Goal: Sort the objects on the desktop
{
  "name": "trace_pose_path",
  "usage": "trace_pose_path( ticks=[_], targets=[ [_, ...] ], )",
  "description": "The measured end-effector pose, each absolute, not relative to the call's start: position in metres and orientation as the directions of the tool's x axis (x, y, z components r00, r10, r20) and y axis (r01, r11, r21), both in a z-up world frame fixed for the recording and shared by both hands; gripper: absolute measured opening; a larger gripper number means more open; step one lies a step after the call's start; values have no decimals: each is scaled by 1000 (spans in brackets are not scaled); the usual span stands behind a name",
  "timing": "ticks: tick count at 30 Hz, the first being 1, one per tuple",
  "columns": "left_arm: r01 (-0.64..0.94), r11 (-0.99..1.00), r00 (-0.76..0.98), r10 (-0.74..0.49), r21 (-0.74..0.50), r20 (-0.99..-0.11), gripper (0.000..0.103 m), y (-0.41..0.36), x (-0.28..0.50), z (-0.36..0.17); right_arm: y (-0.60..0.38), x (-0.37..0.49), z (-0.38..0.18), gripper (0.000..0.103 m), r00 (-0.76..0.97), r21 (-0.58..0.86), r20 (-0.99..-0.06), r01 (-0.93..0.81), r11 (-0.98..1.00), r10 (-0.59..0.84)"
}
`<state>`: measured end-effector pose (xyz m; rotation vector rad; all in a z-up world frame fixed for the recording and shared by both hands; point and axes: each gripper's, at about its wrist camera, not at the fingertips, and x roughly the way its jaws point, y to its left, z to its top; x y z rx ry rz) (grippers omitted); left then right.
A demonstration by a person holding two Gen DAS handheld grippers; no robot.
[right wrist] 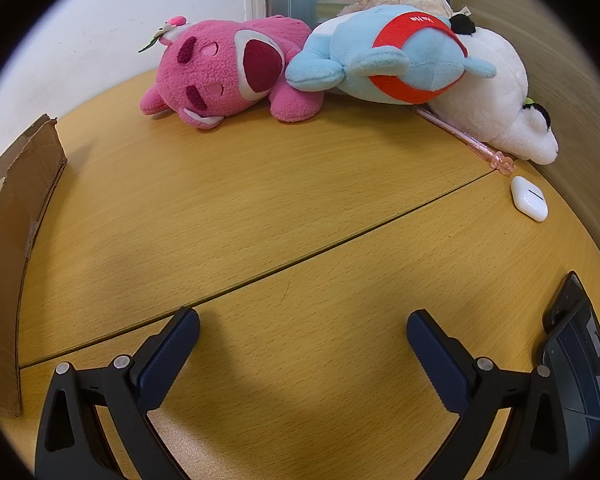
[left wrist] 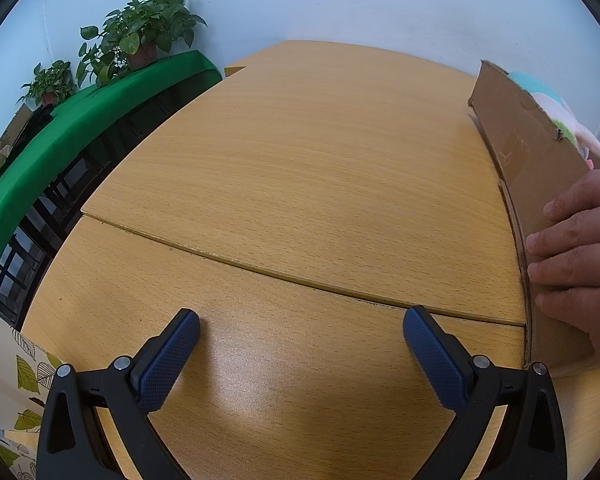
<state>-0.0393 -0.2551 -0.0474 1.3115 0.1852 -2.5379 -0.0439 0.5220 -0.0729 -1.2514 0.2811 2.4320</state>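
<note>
Both grippers hover low over a wooden tabletop (left wrist: 300, 168) with nothing between their blue-padded fingers. The left gripper (left wrist: 301, 322) has its jaws spread wide above a bare stretch of wood near a seam in the surface. To its right a bare hand (left wrist: 580, 240) presses its fingers against the outer wall of a cardboard box (left wrist: 540, 168), which stands upright along the right side of that view; pastel plush shows just over the box's far rim. At the near left edge sits a paper cup (left wrist: 8, 376) printed with leaves, and potted plants (left wrist: 140, 36) stand on a green-covered shelf at far left.

The right gripper (right wrist: 303, 322) also has its jaws wide apart. At the far side of the tabletop lie a pink plush bear (right wrist: 220, 72), a blue plush with red bands (right wrist: 396, 60) resting against it, and a white plush (right wrist: 496, 92) at far right. A pink pen (right wrist: 472, 144) lies partly under the white plush, with a white earbud case (right wrist: 529, 199) just near of it. A dark keyboard (right wrist: 576, 360) shows at the near right
</note>
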Motion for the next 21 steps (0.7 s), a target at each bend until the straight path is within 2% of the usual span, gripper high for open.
trace_pose_path(
  ticks=[21],
  targets=[
    [301, -953, -551, -185, 13, -814, 103, -255, -42, -47, 522, -44, -73, 103, -525, 1, -814, -428, -904, 248]
  ],
)
